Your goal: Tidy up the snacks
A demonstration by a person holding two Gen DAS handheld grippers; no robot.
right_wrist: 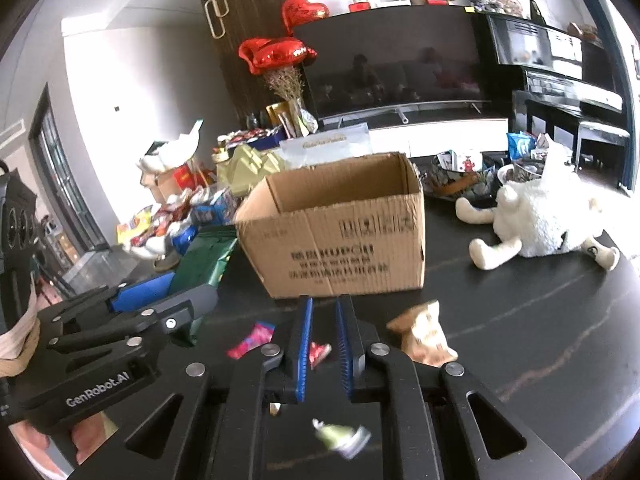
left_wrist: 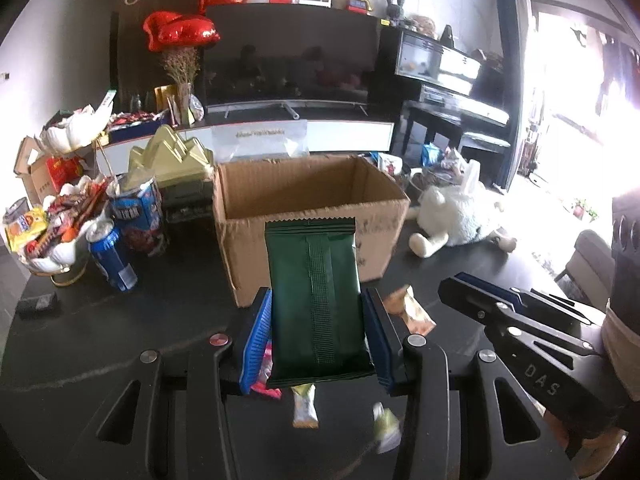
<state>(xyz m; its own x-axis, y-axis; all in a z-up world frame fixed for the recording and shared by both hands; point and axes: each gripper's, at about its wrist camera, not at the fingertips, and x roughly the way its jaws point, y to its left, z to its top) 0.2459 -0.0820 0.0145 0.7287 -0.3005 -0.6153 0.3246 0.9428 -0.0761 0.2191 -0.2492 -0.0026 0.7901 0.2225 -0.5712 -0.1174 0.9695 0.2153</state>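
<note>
My left gripper (left_wrist: 318, 300) is shut on a dark green snack packet (left_wrist: 316, 300) and holds it above the black table, just in front of the open cardboard box (left_wrist: 372, 216). The packet also shows in the right wrist view (right_wrist: 204, 256), left of the box (right_wrist: 340, 252). My right gripper (right_wrist: 323, 304) hangs low over the table with its jaws a narrow gap apart and nothing between them. Loose small snacks lie on the table: a pink one (right_wrist: 252, 340), a tan one (right_wrist: 424, 332), a pale green one (right_wrist: 340, 436).
A white plush toy (right_wrist: 536, 216) lies on the table right of the box. Blue cans (left_wrist: 114, 258) and a bowl of snacks (left_wrist: 52, 232) stand to the left. A TV (left_wrist: 292, 56) and a piano (left_wrist: 448, 80) are behind.
</note>
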